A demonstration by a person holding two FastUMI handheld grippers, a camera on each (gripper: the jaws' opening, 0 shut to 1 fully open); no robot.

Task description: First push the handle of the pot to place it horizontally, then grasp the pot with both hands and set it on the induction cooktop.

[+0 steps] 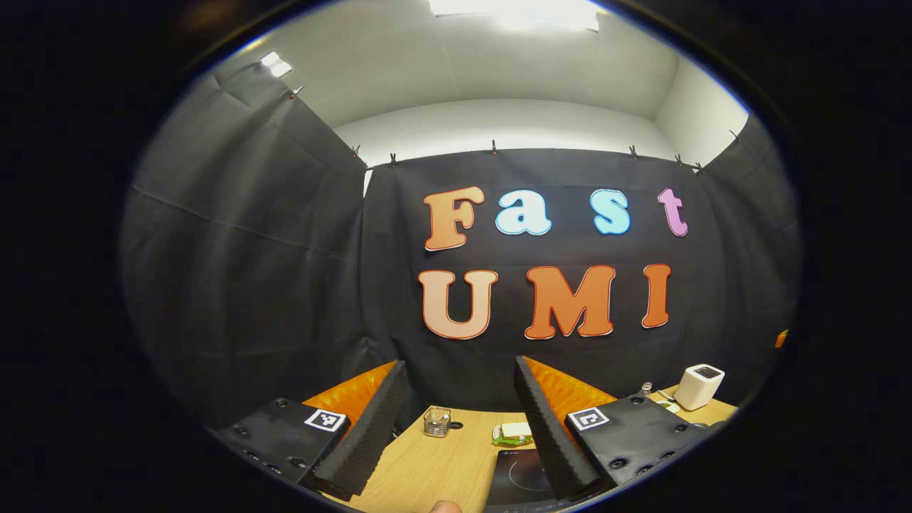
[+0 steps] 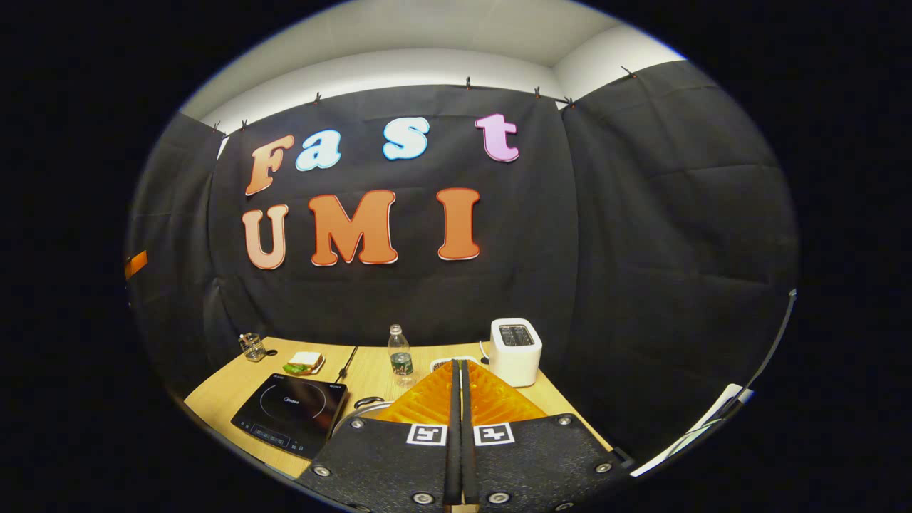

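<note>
Right claw (image 2: 459,399) is sitting closest to the lens in the right gripper view, fingers pressed flat together with nothing between them, so it's fully closed and holding nothing. It's hanging above the near edge of the counter (image 2: 214,399). Peeking out just left of those fingers is a curved metal rim, which looks like the pot (image 2: 367,406), mostly hidden behind the claw body, so I can't tell how the handle is lying. The pot is resting on the counter right beside the cooktop (image 2: 292,413), at its right edge and not on it. Farther back there's a sandwich (image 2: 305,363) on a plate, a glass jar (image 2: 251,346) at the far left corner, a water bottle (image 2: 400,356) standing upright, and a white toaster (image 2: 515,350) off to the right near the back.

Left claw (image 1: 459,427) is spread wide open in the left gripper view, nothing between the fingers, floating over the counter (image 1: 427,470). Between its fingers you're seeing the jar (image 1: 437,422), the sandwich (image 1: 513,433), and a corner of the cooktop (image 1: 516,477) down low. The toaster (image 1: 698,386) is showing out past the right finger, and a fingertip (image 1: 447,507) is poking in at the bottom edge.
</note>
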